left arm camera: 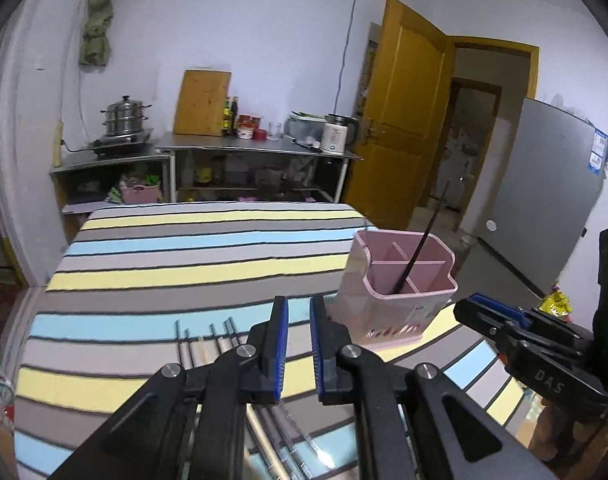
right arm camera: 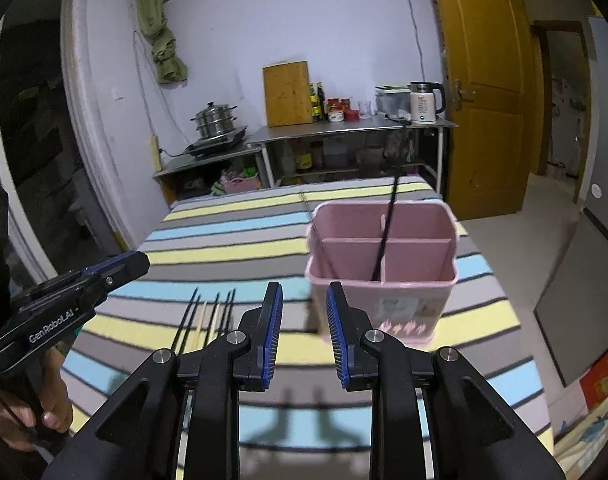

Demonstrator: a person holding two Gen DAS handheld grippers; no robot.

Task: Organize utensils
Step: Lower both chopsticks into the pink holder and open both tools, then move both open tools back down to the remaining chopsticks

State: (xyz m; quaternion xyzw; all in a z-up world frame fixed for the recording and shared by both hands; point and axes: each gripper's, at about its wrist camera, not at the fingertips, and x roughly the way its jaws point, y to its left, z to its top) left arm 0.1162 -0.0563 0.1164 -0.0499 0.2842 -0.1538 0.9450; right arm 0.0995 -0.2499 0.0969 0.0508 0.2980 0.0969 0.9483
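A pink utensil holder point(left arm camera: 396, 292) with divided compartments stands on the striped tablecloth point(left arm camera: 184, 264); it also shows in the right wrist view point(right arm camera: 382, 268). One black chopstick point(left arm camera: 420, 252) leans in it, also seen in the right wrist view point(right arm camera: 386, 232). Several chopsticks point(right arm camera: 210, 316), black and pale, lie on the cloth left of the holder; they show in the left wrist view point(left arm camera: 208, 340) too. My left gripper point(left arm camera: 299, 312) is open and empty above them. My right gripper point(right arm camera: 304, 300) is open and empty, just in front of the holder.
Behind the table are steel counters point(left arm camera: 260, 146) with a steamer pot point(left arm camera: 124, 118), a cutting board point(left arm camera: 202, 102), bottles and a kettle point(right arm camera: 424, 102). A yellow door point(left arm camera: 408, 112) and a grey fridge point(left arm camera: 544, 196) are to the right. The table drops off right of the holder.
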